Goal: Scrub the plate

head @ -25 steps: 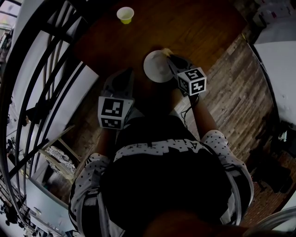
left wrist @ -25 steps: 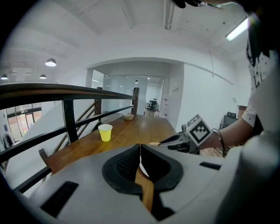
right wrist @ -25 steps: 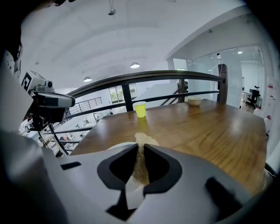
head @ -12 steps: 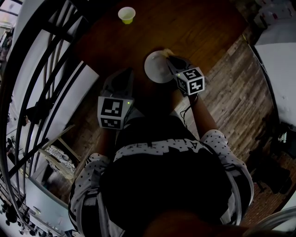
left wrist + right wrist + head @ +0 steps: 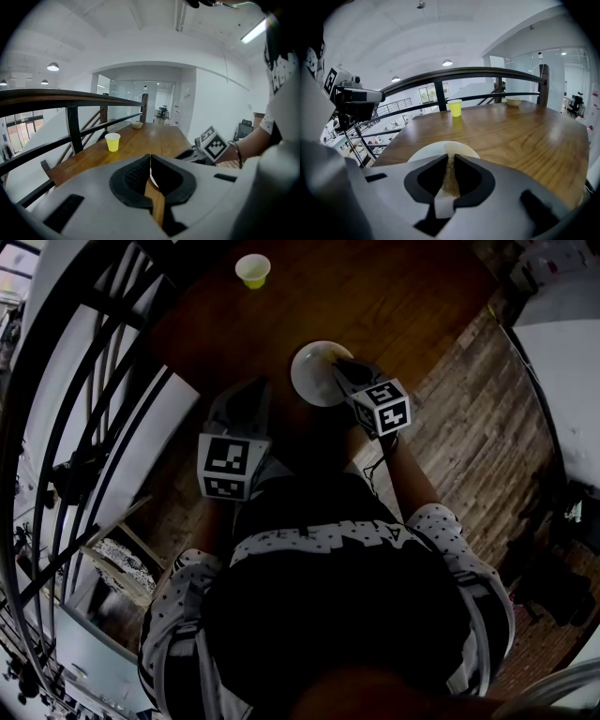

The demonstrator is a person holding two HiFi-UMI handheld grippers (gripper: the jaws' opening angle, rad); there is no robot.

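As my right gripper (image 5: 337,367), clamping the sponge (image 5: 450,174), slid inward over the plate (image 5: 309,379), scrubbing looks underway; left gripper (image 5: 251,395) closed, empty.

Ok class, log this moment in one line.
right gripper: shut on thin tan scrub pad | pad: over round white plate | left gripper: shut, empty

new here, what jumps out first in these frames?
The white plate by the near edge of the dark wooden table, with the right tool over it, shut on a thin tan scrub pad. Next comes the yellow cup, alone at the far side. The left tool is shut and empty, off to the plate's left.
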